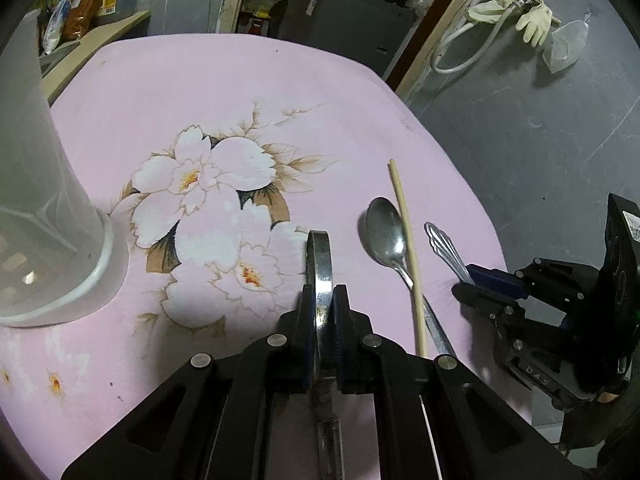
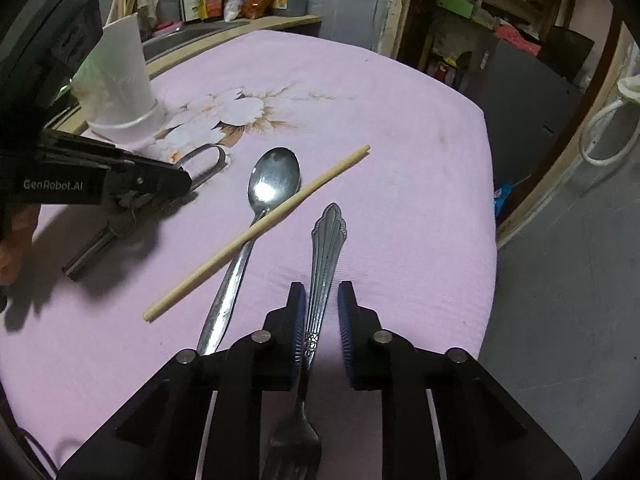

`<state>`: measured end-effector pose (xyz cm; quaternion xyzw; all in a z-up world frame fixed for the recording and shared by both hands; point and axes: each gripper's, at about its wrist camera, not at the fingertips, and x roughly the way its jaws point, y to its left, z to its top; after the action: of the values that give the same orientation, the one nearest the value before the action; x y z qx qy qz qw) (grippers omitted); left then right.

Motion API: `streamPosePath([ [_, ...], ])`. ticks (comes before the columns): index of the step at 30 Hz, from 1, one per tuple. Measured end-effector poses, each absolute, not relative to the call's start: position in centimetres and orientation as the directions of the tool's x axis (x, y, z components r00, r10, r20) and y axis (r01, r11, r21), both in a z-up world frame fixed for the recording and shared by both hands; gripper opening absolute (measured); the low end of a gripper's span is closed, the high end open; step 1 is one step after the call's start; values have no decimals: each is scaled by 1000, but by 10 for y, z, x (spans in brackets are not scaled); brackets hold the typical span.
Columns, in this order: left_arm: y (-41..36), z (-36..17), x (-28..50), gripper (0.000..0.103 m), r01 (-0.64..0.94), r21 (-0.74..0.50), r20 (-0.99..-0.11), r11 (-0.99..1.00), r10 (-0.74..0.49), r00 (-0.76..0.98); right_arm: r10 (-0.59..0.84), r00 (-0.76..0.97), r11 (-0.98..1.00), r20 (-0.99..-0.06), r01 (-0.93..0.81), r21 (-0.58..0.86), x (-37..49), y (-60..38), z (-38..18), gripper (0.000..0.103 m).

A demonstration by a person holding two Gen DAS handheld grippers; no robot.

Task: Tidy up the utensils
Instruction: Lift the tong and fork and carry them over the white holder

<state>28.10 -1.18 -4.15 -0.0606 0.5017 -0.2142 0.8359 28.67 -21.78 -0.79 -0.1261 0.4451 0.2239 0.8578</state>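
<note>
Nearest us, our left tool [image 1: 323, 300] is clenched on a looped steel peeler [image 1: 320, 264] lying on the pink flowered cloth of the worktop [image 1: 160, 80]. Our right tool [image 2: 322, 316] straddles the ornate steel fork [image 2: 326, 248], one pad touching its handle, the other apart. Beyond, a pale wooden chopstick [image 2: 256, 234] lies across a shiny steel spoon [image 2: 274, 180]. Farthest stands a translucent white plastic holder [image 2: 124, 92].
</note>
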Motion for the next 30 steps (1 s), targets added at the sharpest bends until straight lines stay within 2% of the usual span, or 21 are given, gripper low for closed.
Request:
streamPosePath([
  [2, -12, -40, 275, 5, 300, -294, -802, 907, -405, 439, 287, 526, 879, -800, -477, 2, 284, -222, -5, 6],
  [7, -10, -26, 250, 5, 304, -215, -732, 928, -359, 579, 295, 647, 904, -703, -428, -15, 264, -225, 2, 6],
  [14, -15, 4, 214, 5, 304, -84, -521, 949, -302, 798, 266, 871, 941, -412, -328, -87, 222, -215, 31, 6],
  [19, -8, 22, 197, 5, 286, -91, -391, 954, -298, 870, 248, 939, 954, -239, -280, -106, 208, -205, 55, 6],
  [30, 38, 77, 189, 5, 261, -107, -194, 959, -278, 941, 287, 957, 954, -45, -290, -73, 216, -184, 111, 6],
])
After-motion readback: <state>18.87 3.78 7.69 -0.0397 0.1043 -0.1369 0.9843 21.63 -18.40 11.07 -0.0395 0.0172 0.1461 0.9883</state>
